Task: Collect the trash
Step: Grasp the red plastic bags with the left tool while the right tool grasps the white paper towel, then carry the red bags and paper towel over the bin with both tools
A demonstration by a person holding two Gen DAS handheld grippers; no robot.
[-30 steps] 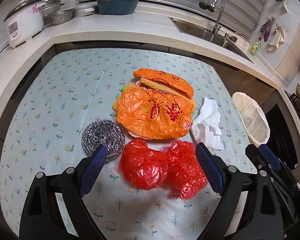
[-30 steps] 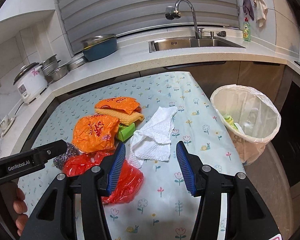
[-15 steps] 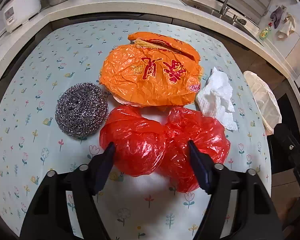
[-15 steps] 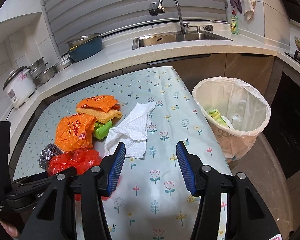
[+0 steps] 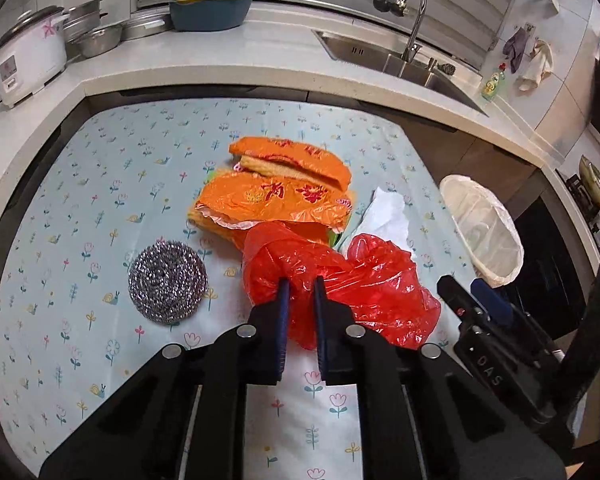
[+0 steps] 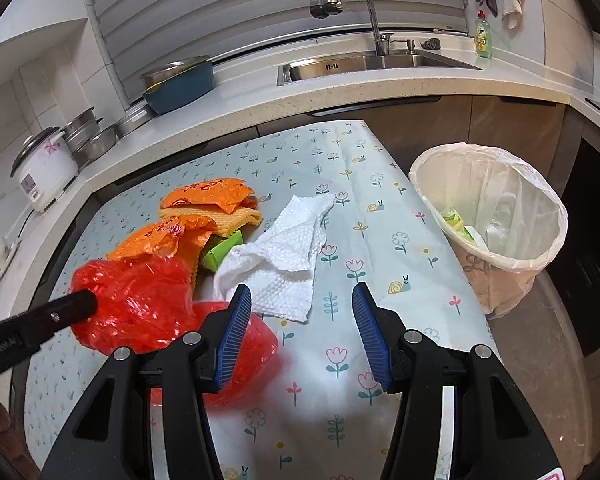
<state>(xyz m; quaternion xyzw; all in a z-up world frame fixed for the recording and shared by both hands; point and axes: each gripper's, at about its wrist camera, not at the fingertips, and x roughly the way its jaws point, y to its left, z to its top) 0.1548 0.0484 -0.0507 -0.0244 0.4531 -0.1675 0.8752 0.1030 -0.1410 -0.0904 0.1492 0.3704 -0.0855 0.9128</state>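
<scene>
A crumpled red plastic bag (image 5: 364, 280) lies at the near middle of the flowered table. My left gripper (image 5: 299, 280) has its jaws closing, and its pads pinch the bag's left lobe, which is raised a little. The same red bag (image 6: 140, 300) shows at lower left in the right wrist view. My right gripper (image 6: 302, 296) hangs open over the cloth, nothing between its fingers, just in front of a white paper towel (image 6: 284, 248). Beyond lie two orange plastic bags (image 5: 272, 200) with a yellow cloth (image 6: 212, 216) between them. A lined trash bin (image 6: 500, 208) stands off the table's right edge.
A steel scourer (image 5: 166, 286) sits left of the red bag. A green packet (image 6: 220, 254) peeks out under the orange bags. The counter behind holds a rice cooker (image 5: 28, 60), pots, a blue basin (image 5: 210, 12) and a sink (image 6: 364, 64). The bin holds some rubbish.
My left gripper's jaws have gone from wide open around the red bag to pinching its left lobe, and the bag has come up and bunched. The right gripper has stayed open.
</scene>
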